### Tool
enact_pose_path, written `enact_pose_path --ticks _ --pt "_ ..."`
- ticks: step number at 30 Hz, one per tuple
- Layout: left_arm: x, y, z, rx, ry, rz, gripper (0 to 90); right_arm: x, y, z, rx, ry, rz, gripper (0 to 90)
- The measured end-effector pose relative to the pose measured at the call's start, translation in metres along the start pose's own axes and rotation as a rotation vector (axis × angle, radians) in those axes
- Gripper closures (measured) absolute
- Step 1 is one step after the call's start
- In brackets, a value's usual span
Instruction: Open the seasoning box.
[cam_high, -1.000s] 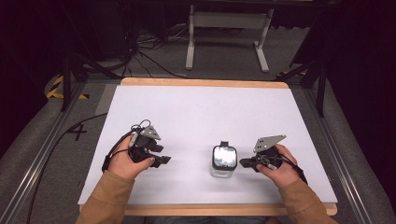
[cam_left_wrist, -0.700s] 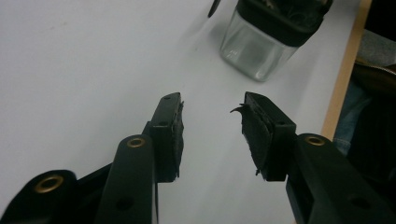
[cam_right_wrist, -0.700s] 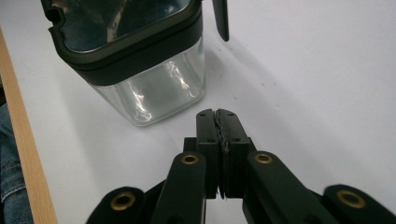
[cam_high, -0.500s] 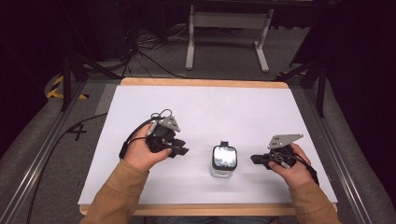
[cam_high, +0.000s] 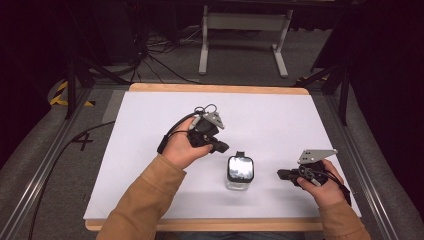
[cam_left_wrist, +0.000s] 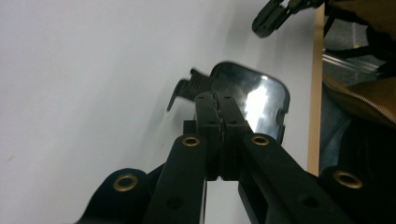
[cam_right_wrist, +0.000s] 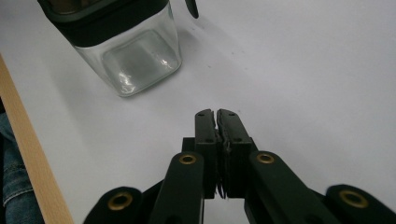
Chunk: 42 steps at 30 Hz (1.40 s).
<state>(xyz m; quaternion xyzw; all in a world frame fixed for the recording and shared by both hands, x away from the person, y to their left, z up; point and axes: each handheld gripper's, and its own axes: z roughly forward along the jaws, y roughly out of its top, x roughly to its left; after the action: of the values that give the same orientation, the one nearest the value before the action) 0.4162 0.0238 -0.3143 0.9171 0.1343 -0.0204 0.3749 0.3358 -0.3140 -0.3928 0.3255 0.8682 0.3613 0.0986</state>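
Item: left gripper (cam_high: 220, 147) carried in from the table's left towards the jar, its jaws just closed on nothing.

High view: since the earlier frame the left gripper had travelled right and slightly away from the person, stopping just beside the square clear-glass jar with black clip lid (cam_high: 239, 171), which stood unmoved near the front edge of the white table (cam_high: 150, 130). The right gripper (cam_high: 281, 174) had drawn back a little, now near the jar but apart from it.
Left gripper view: jaws pressed together, empty, poised over the jar (cam_left_wrist: 261, 95), by the lid's latch (cam_left_wrist: 184, 88).
Right gripper view: jaws pressed together, empty; jar (cam_right_wrist: 135, 58) ahead, untouched.
Judgement: the closed tip seemed readied to nudge the latch; lid not yet opened.
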Motion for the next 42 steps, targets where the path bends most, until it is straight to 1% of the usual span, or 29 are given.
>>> enact_pose_path --ticks 1,2,6,8,9,10,12,15,18,24,26,27,31,34,36,38,39,42 --pt "0.001 0.004 0.005 -0.004 -0.006 0.007 89.9 0.0 -0.001 0.0 -0.005 0.001 0.003 87.4" --pt "0.001 0.004 0.005 -0.004 -0.006 0.007 89.9 0.0 -0.001 0.0 -0.005 0.001 0.003 87.4" --pt "0.006 0.012 0.022 -0.005 -0.017 0.016 89.9 0.0 -0.003 -0.001 -0.002 -0.003 0.001 87.4" --pt "0.01 0.014 0.029 -0.008 -0.025 0.011 89.9 0.0 -0.003 -0.001 0.002 0.0 0.002 87.4" --pt "0.014 0.016 0.035 0.002 -0.032 0.008 89.9 0.001 -0.004 -0.001 0.002 -0.003 0.0 87.0" --pt "0.014 0.016 0.035 0.002 -0.032 0.008 89.9 0.001 -0.004 -0.001 0.002 -0.003 0.0 87.0" --pt "0.018 0.016 0.042 0.018 -0.036 0.003 89.9 0.001 -0.005 -0.001 0.002 -0.002 -0.001 86.9" --pt "0.02 0.016 0.048 0.023 -0.04 -0.004 89.9 0.001 -0.006 -0.001 0.002 -0.002 -0.001 86.7" --pt "0.021 0.016 0.052 0.022 -0.047 0.0 89.9 0.001 -0.006 0.0 0.004 -0.002 0.0 86.5" --pt "0.023 0.017 0.056 0.034 -0.037 -0.004 89.9 0.002 -0.006 0.001 0.006 -0.001 0.0 85.6" --pt "0.022 0.017 0.058 0.037 -0.042 -0.012 89.9 0.002 -0.006 0.001 0.007 0.0 0.001 85.5" --pt "0.023 0.017 0.059 0.041 -0.041 -0.007 89.9 0.002 -0.006 0.001 0.006 0.0 0.001 85.5" --pt "0.022 0.017 0.06 0.051 -0.047 -0.01 89.9 0.002 -0.006 0.001 0.005 0.001 -0.003 85.5" --pt "0.023 0.017 0.061 0.046 -0.052 -0.018 89.9 0.002 -0.006 0.002 0.005 0.004 -0.002 85.5" --pt "0.024 0.017 0.062 0.042 -0.054 -0.015 89.9 0.003 -0.005 0.002 0.008 0.007 -0.002 85.5" --pt "0.025 0.017 0.062 0.043 -0.065 -0.027 89.9 0.004 -0.005 0.003 0.007 0.006 -0.01 85.5" --pt "0.025 0.017 0.062 0.043 -0.065 -0.027 89.9 0.004 -0.005 0.003 0.007 0.006 -0.01 85.5" --pt "0.026 0.017 0.061 0.046 -0.071 -0.031 89.9 0.012 -0.001 0.005 0.011 0.012 -0.038 85.6"
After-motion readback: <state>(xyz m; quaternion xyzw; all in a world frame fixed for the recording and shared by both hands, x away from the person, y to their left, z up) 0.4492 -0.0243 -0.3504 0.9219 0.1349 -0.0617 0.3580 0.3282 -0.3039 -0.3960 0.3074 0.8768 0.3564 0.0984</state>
